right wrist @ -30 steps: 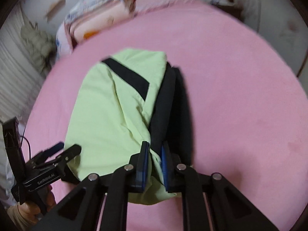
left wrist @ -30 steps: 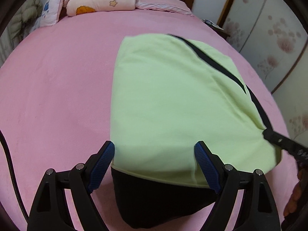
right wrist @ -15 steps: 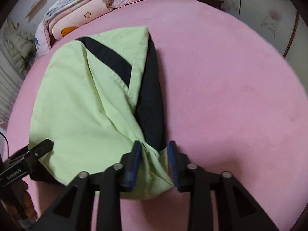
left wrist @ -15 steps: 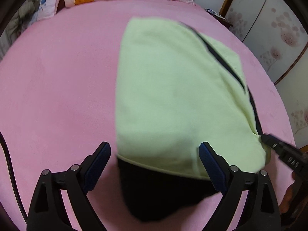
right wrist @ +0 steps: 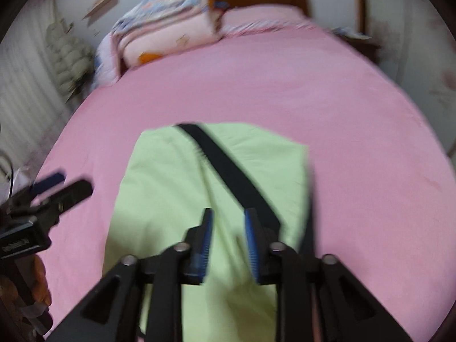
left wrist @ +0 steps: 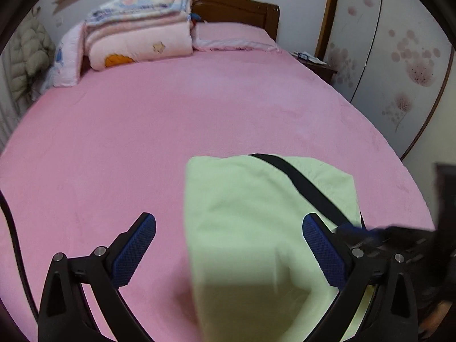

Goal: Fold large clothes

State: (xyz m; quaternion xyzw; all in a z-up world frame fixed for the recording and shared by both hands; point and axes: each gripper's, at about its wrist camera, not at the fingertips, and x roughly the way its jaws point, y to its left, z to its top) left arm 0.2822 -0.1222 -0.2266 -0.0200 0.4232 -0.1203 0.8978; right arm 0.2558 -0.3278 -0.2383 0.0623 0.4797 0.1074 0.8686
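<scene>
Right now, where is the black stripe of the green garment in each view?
Left wrist: black stripe runs diagonally, right of centre, toward the lower right.
Right wrist: black stripe runs diagonally through the centre.
Shared landmark: folded quilt stack, upper left in both.

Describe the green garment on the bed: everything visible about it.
The garment is pale lime-green, smooth thin fabric, folded into a rough rectangle lying flat on the pink sheet. A black stripe crosses its top diagonally, and a dark layer shows along its right edge. Its near end runs under both cameras, out of view. The left gripper is wide open above it; the right gripper is slightly parted, gripping nothing visible.
</scene>
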